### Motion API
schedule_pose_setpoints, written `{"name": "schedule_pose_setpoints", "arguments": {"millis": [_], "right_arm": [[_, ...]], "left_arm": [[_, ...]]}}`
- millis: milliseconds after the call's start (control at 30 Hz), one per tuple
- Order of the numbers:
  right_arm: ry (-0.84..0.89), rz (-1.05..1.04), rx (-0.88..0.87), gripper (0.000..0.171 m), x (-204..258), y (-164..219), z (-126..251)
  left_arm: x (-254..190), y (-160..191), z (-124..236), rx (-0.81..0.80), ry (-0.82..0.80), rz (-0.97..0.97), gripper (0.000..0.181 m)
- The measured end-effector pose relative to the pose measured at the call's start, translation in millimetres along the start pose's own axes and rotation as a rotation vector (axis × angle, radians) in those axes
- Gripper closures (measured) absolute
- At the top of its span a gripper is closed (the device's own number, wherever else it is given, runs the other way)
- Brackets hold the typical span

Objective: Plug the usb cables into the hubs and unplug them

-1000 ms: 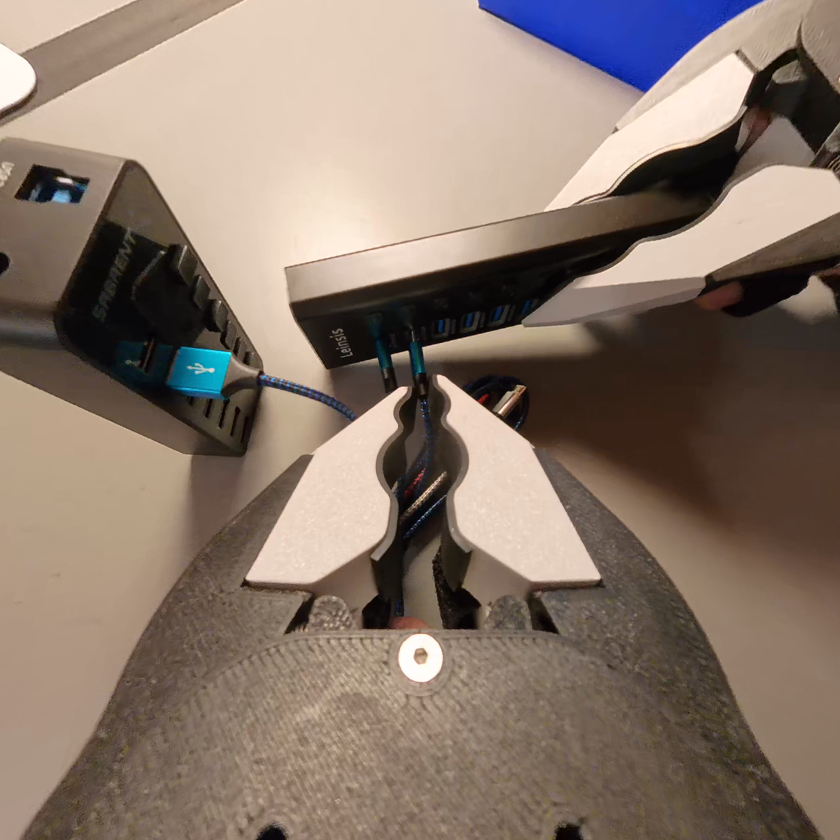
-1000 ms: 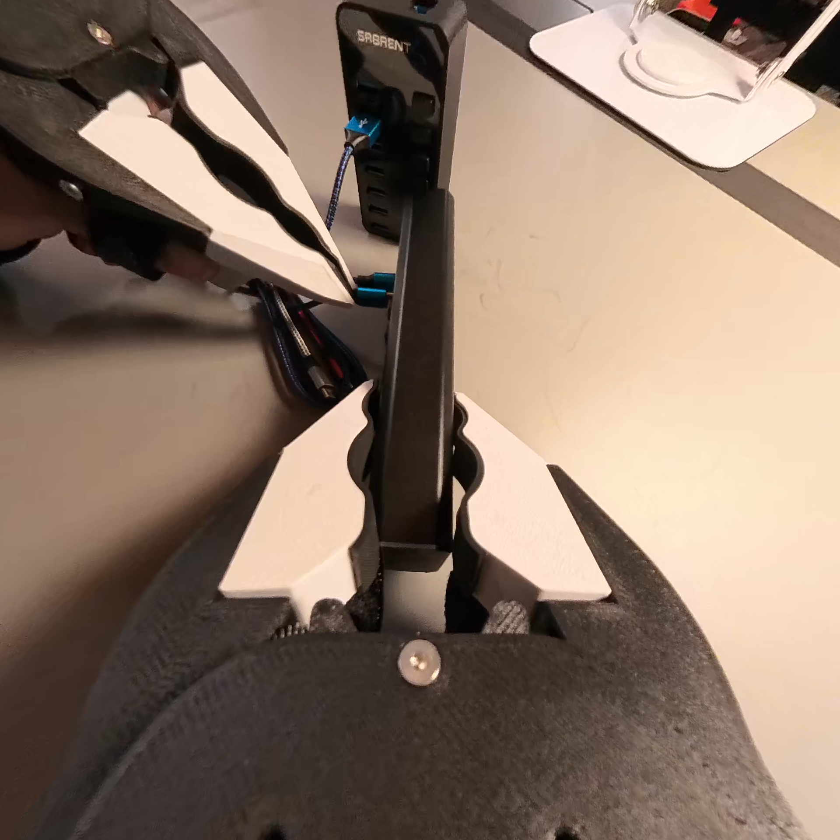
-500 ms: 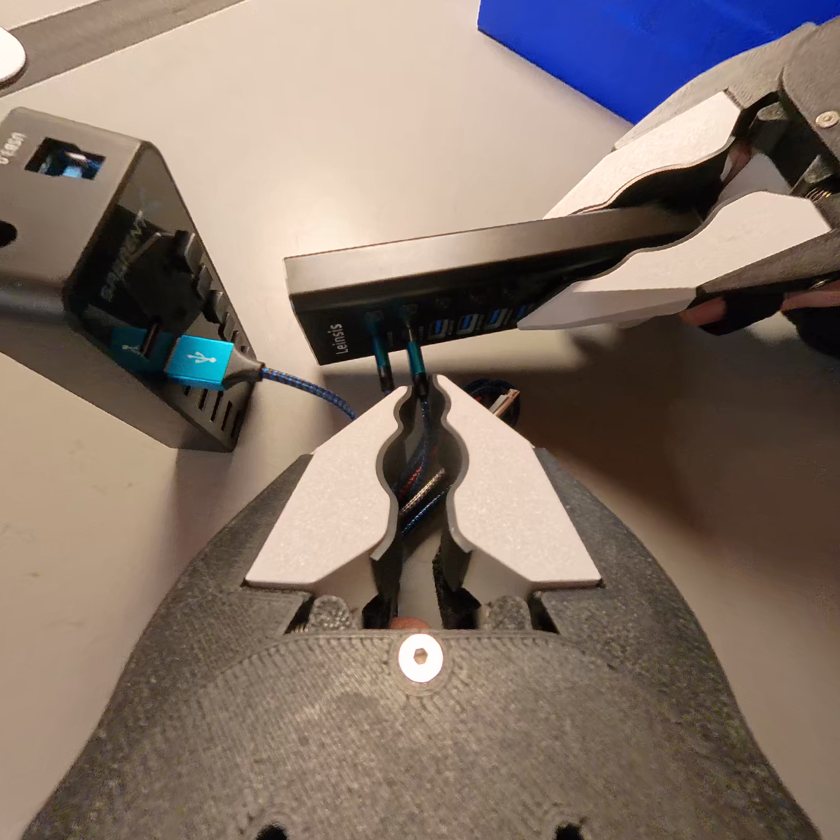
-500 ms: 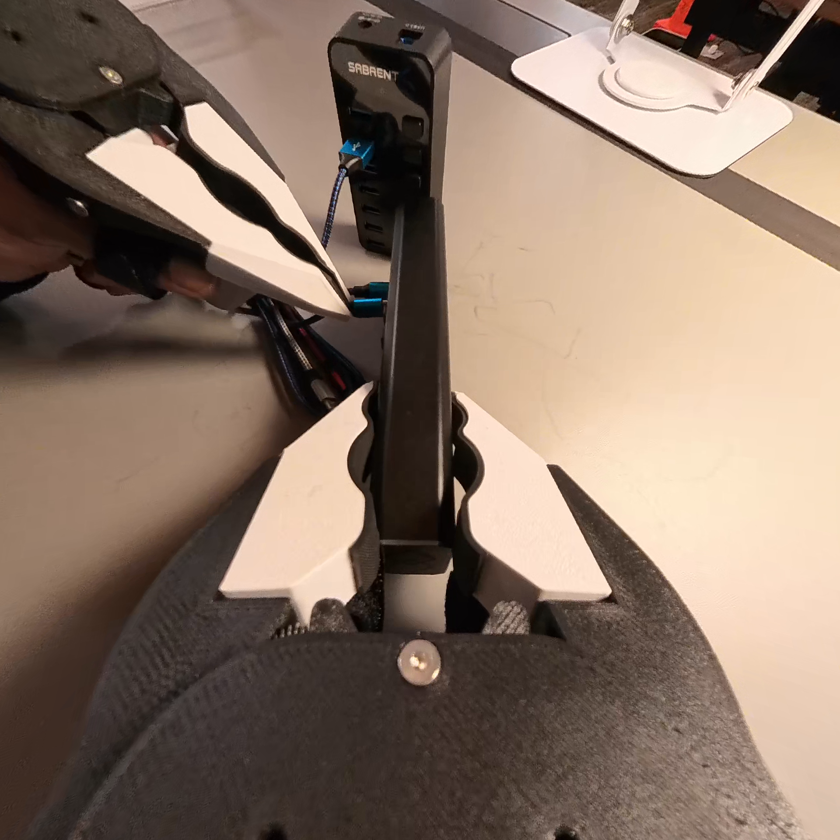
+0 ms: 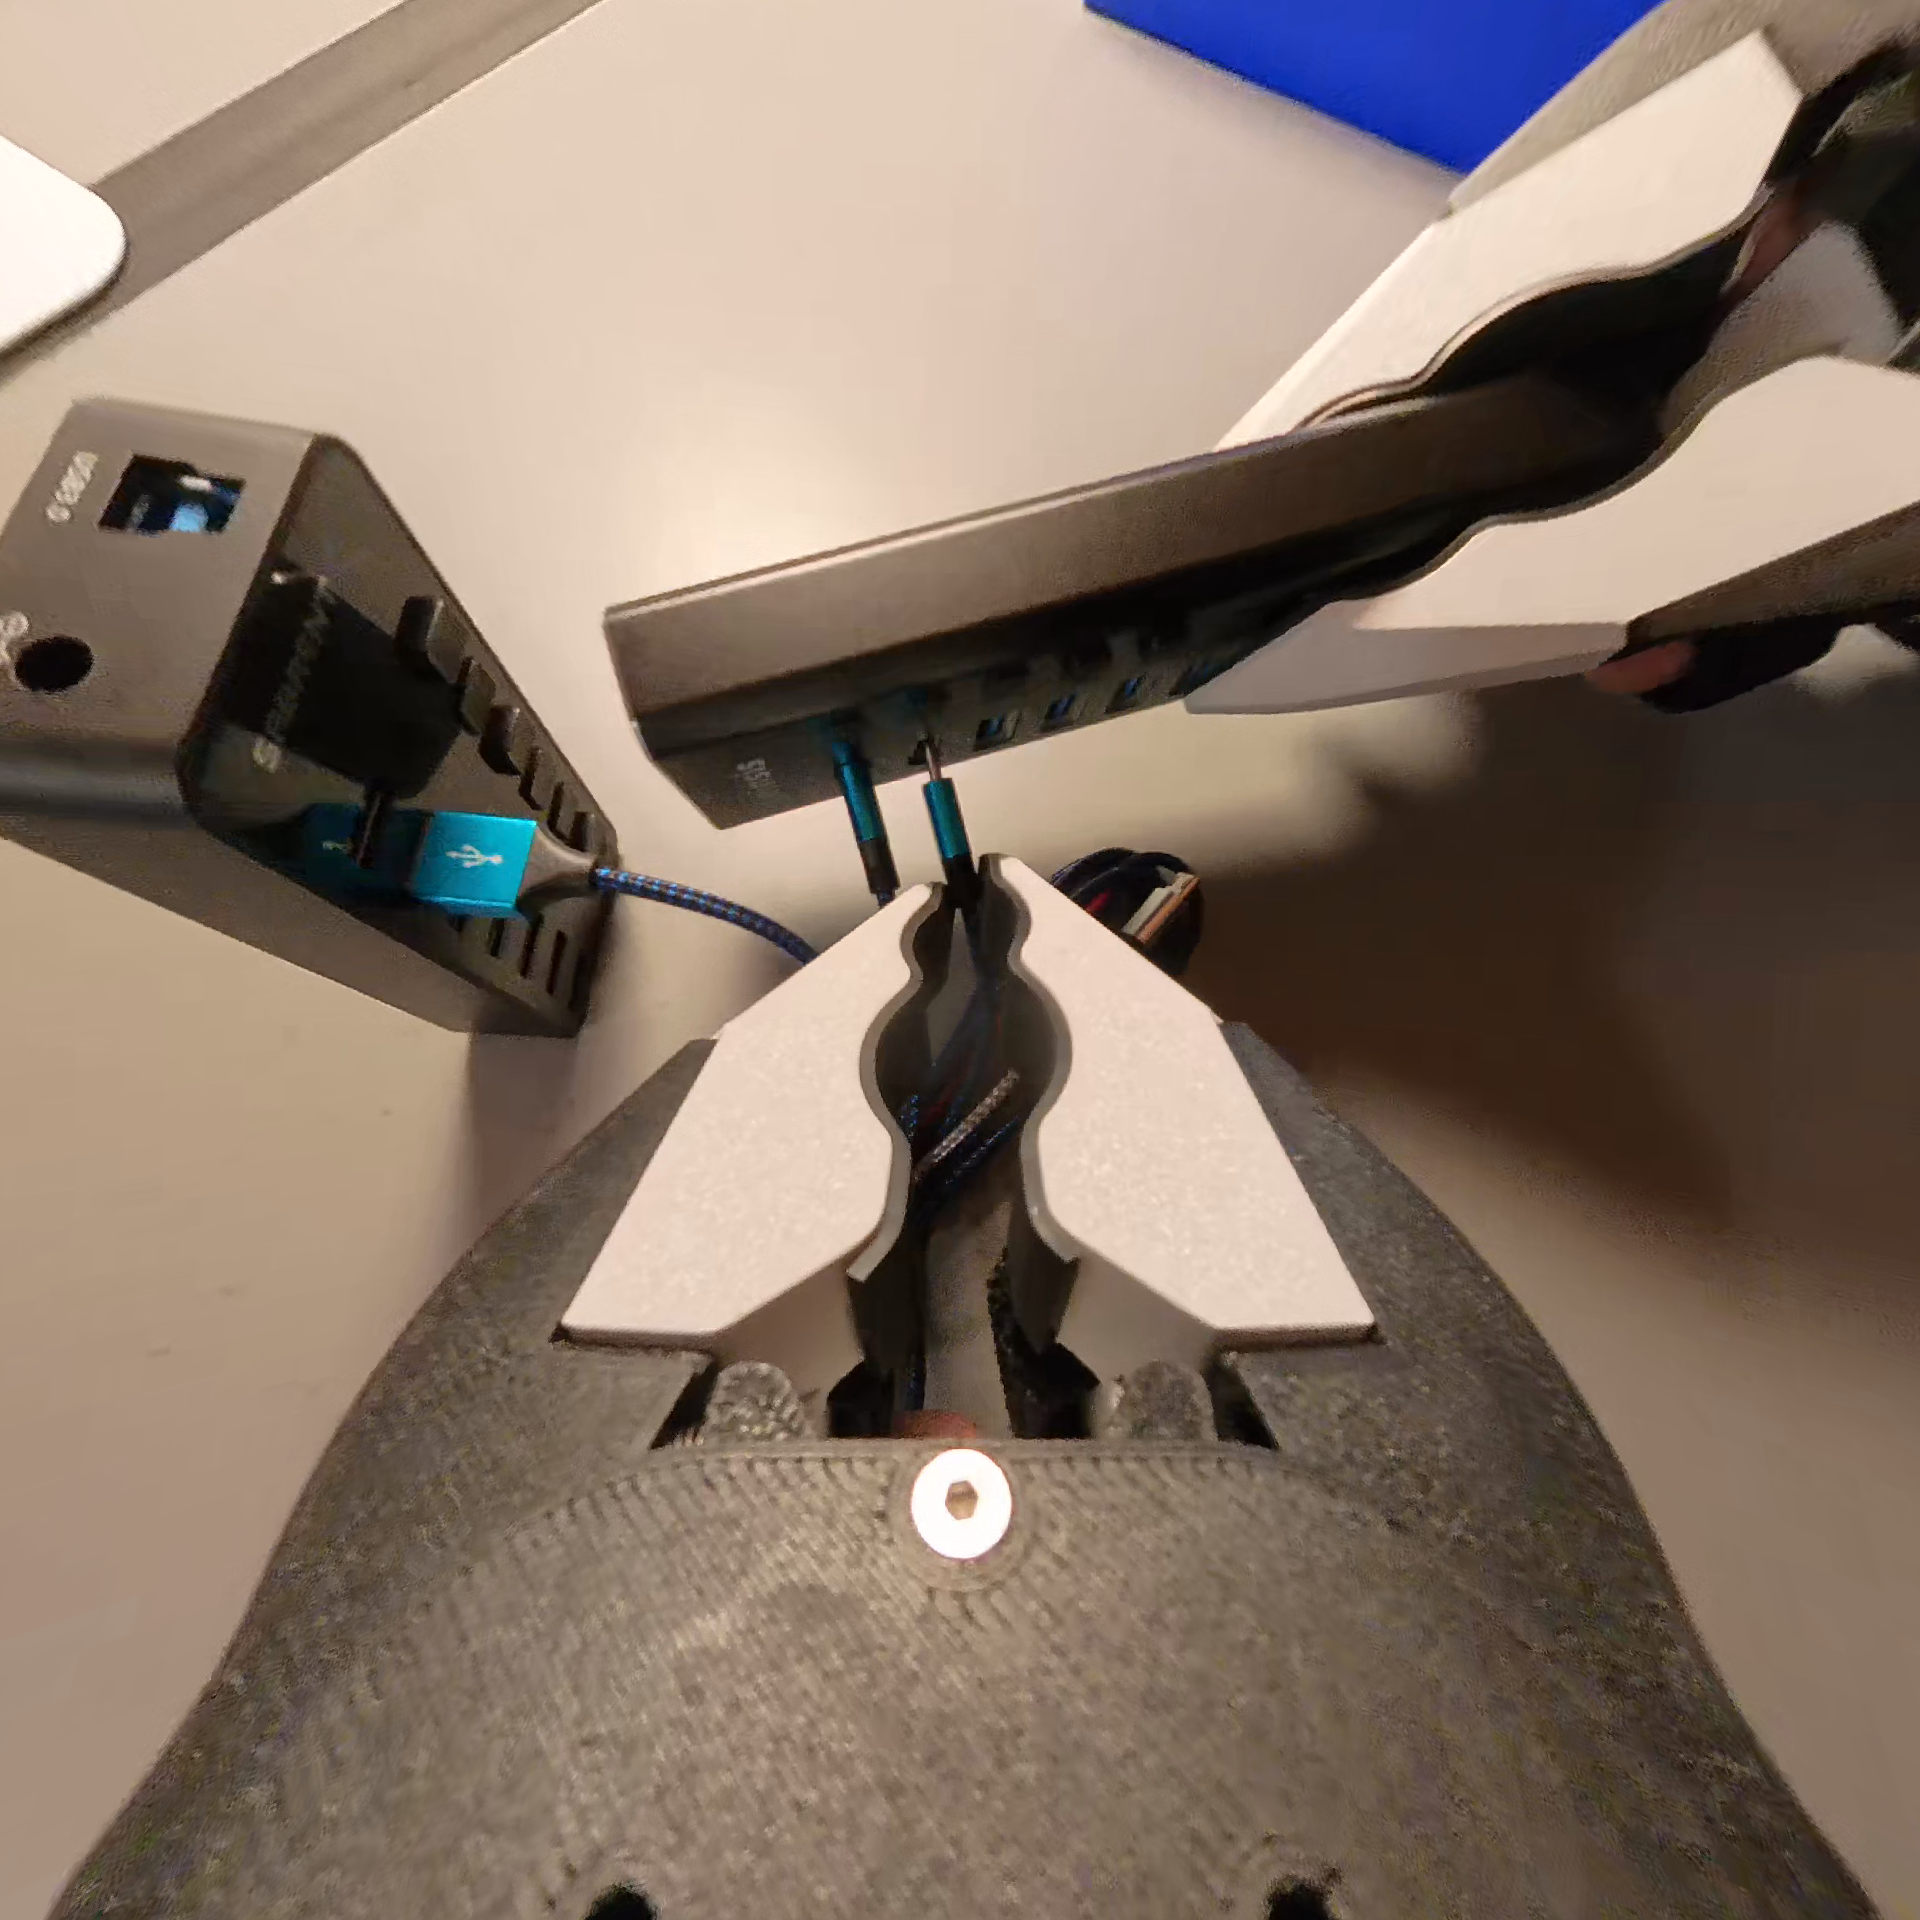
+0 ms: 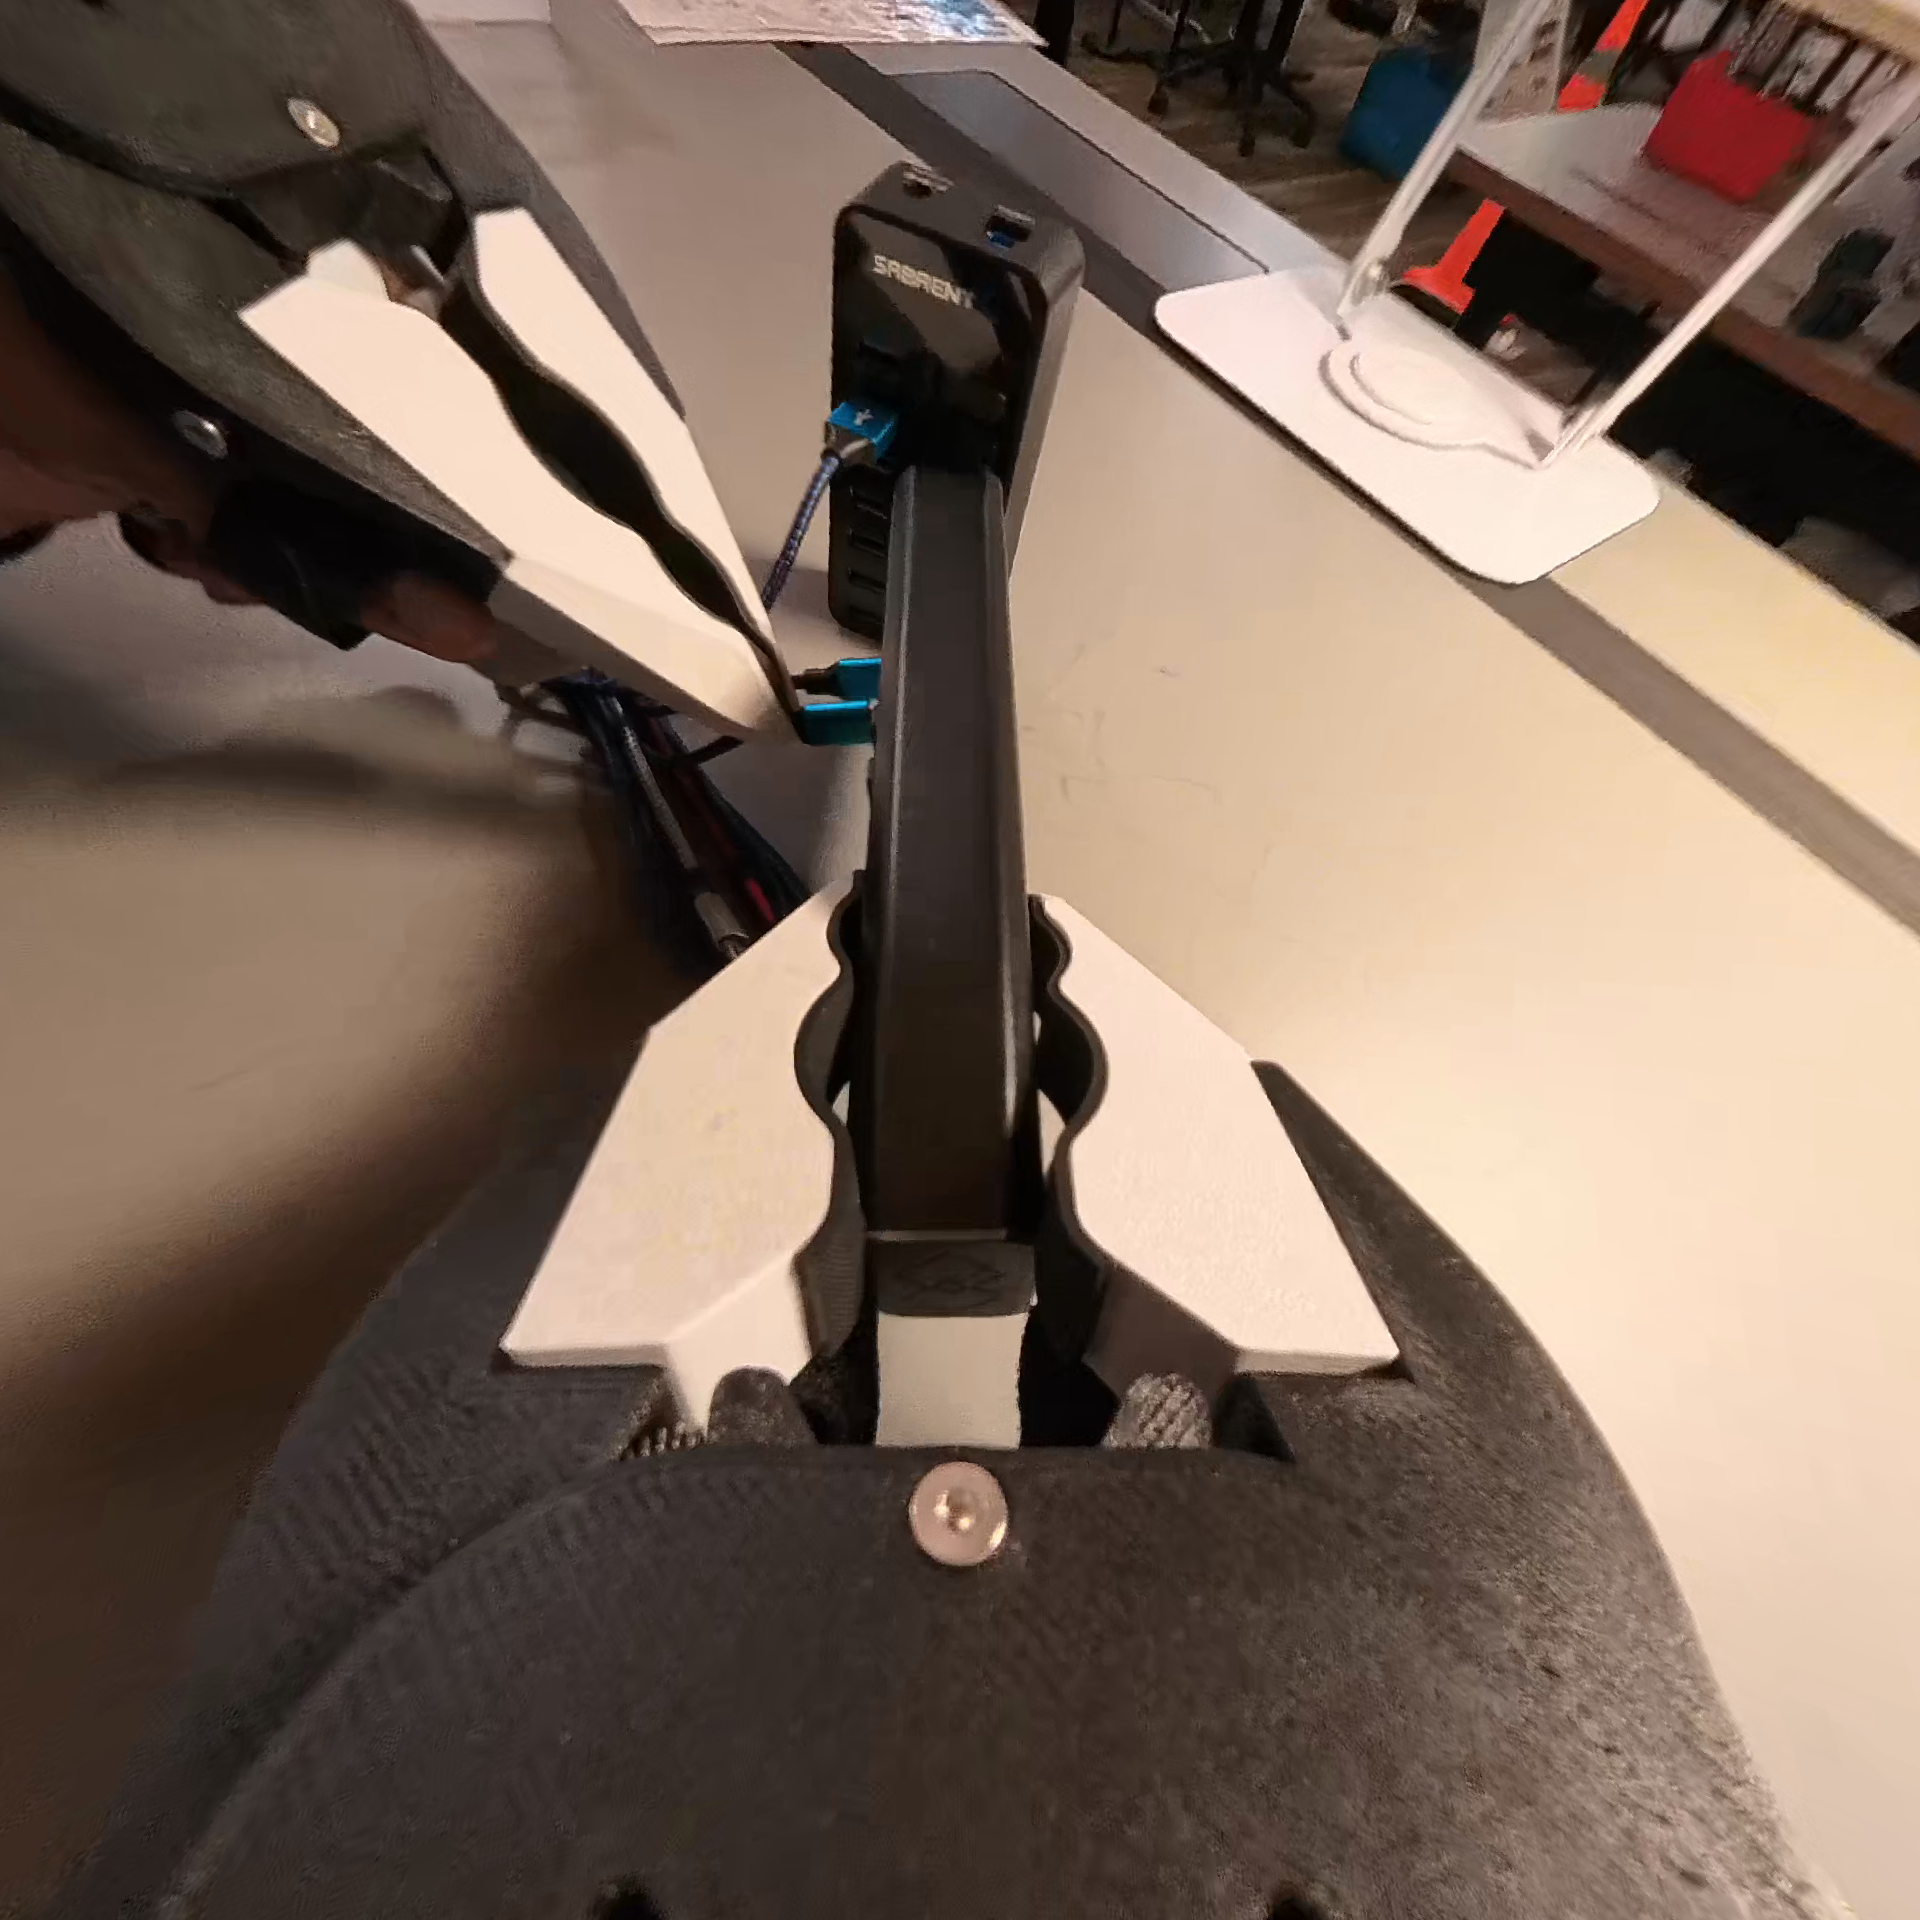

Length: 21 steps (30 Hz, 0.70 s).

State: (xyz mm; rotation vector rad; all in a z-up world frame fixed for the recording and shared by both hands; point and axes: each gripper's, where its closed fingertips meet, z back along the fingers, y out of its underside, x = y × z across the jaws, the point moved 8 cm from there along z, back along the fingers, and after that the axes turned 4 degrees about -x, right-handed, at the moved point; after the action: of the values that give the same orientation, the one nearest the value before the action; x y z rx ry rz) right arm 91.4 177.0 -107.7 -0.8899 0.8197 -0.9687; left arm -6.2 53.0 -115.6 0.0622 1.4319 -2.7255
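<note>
My right gripper [image 6: 945,904] is shut on a slim black hub [image 6: 940,727] and holds it above the table. In the left wrist view the slim hub [image 5: 1039,582] slants across the middle, with the right gripper [image 5: 1558,499] on its far end. Two blue USB plugs hang from the hub's port side. The left plug [image 5: 857,800] sits fully in. The right plug [image 5: 945,821] shows bare metal at the port. My left gripper [image 5: 961,883] is shut on the right plug's braided cable just behind the plug. The left gripper also shows in the right wrist view [image 6: 769,707].
A larger black hub [image 5: 291,707] lies on the table at the left, with a blue plug [image 5: 468,857] and braided cable in it. A bundle of loose cables [image 6: 675,831] lies under the slim hub. A white stand base [image 6: 1403,416] and a blue object [image 5: 1351,52] lie farther off. My hands' fingertips stand some 6 centimeters from each other. The blue object [image 5: 1351,52] is closer to my right gripper, around 30 centimeters from its tips; the left tips are 35 centimeters off.
The right blue plug has come partly out of the slim hub, and bare metal now shows. Both grippers have shifted slightly and stay shut.
</note>
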Motion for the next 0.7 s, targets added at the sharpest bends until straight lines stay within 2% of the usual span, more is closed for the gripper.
{"name": "schedule_pose_setpoints", "arguments": {"millis": [33,133,300,700], "right_arm": [[0.008,0.017,-0.001,0.146,1.4,-0.9,-0.1],[0.008,0.016,-0.005,0.145,3.5,-1.7,-0.8],[-0.007,0.007,0.008,0.145,4.3,1.3,-3.0],[0.006,0.069,0.023,0.143,9.5,3.5,-5.6]], "left_arm": [[-1.3,-0.3,0.2,0.009,-0.021,-0.028,0.173],[-3.0,-2.0,1.2,-0.001,-0.058,-0.057,0.173],[2.2,-2.2,2.1,-0.049,-0.031,0.002,0.174],[-0.5,-3.0,-1.9,-0.067,-0.107,-0.132,0.175]]}}
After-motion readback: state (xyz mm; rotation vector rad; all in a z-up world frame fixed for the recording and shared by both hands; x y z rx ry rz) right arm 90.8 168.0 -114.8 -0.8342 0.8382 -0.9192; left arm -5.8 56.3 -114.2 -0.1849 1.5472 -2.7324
